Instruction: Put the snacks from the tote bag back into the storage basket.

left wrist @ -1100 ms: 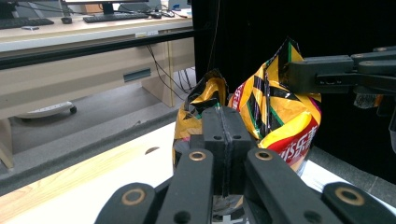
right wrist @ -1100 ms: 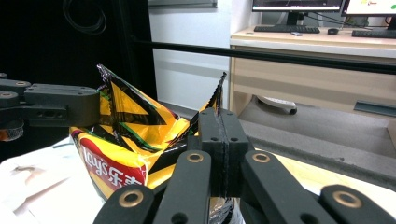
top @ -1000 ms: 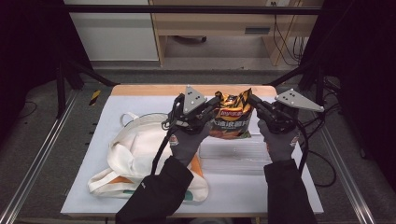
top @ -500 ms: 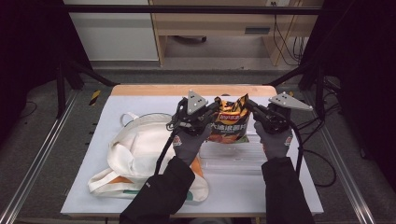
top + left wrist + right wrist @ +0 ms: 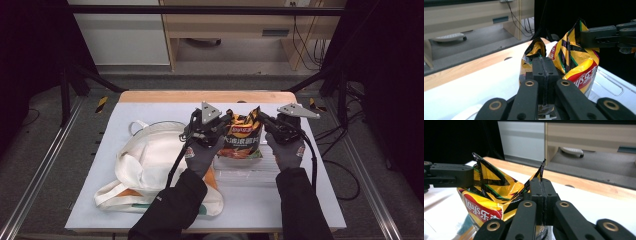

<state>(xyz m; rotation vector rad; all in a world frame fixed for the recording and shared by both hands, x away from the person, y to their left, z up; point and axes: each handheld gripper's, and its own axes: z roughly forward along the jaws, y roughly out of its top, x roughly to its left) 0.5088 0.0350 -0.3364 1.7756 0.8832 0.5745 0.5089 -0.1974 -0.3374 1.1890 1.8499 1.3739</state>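
Yellow chip bag (image 5: 243, 140), top corners pinched by both tongs (image 5: 543, 65) (image 5: 541, 188), stands mid-table (image 5: 150, 107).

Yellow chip bag (image 5: 242, 137) — upright, top corners pinched

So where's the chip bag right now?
High view: the chip bag is mid-table, pinched between the left gripper and right gripper, right of the tote bag.
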